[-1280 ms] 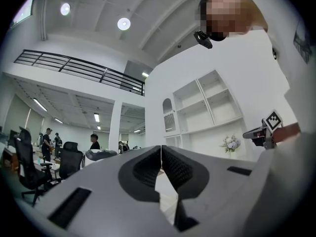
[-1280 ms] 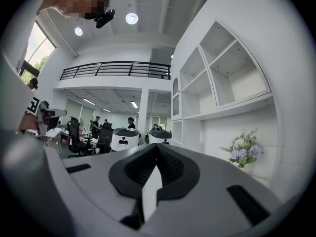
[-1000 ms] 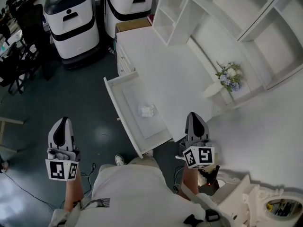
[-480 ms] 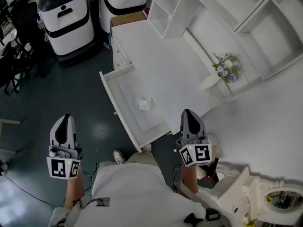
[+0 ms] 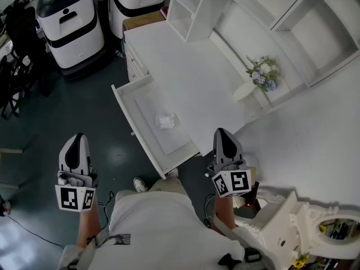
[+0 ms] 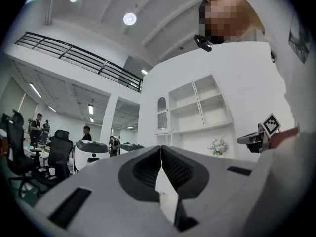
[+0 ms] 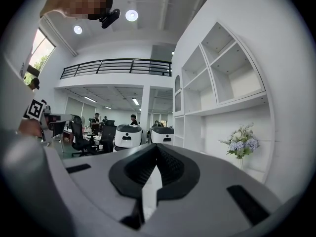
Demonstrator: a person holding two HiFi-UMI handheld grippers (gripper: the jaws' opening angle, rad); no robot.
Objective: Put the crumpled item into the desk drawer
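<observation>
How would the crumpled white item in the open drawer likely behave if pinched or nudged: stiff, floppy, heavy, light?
The crumpled item looks like thin paper or tissue, so probably very light and easily squashed. Its irregular creases suggest it would skid or tumble, not roll. Loose on the drawer floor, a nudge should shift it.

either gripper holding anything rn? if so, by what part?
Nothing held. Left gripper and right gripper both have jaws shut and empty; the crumpled item lies in the open drawer.
</observation>
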